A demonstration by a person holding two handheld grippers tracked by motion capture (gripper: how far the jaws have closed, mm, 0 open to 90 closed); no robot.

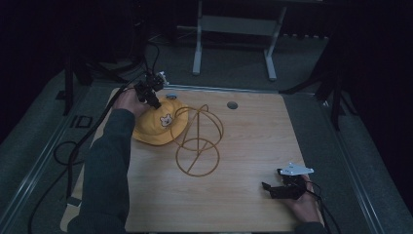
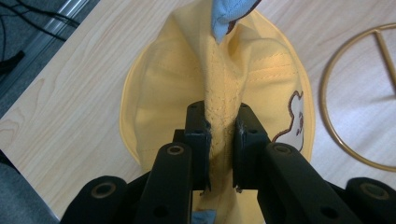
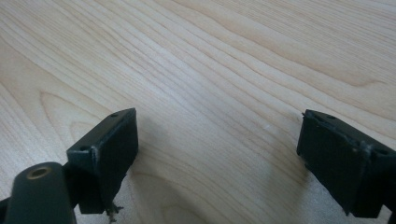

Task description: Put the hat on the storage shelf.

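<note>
Left tool (image 2: 219, 140): it's clamped tight on a ridge of yellow fabric, both jaws pressing a stitched seam of the hat between them. In the high view it sits at the far left of the surface, above the hat's back edge, with the left hand (image 1: 127, 101) wrapped around it and a dark sleeve running down to the bottom edge.

Hat (image 2: 261, 79): yellow, soft, brim spread flat on the wood. The crown is bunched up into a fold where the tool pinches it. There's a small bear face on the front, seen in the high view facing the near side. A bit of light blue cloth shows at the top of the fold in the left gripper view.

Wire stand (image 1: 198, 142): a gold wire frame of hoops, just right of the hat, one hoop lying on the surface and the others rising over it. It overlaps the hat's brim in the high view; whether they touch I can't tell.

Right tool (image 1: 275, 188): jaws spread wide, bare wood between them. It rests low at the near right of the surface, well apart from the hat, with the right hand (image 1: 304, 200) behind it.

Surface (image 1: 243, 146): light wood grain, with a small round hole at the far edge.
</note>
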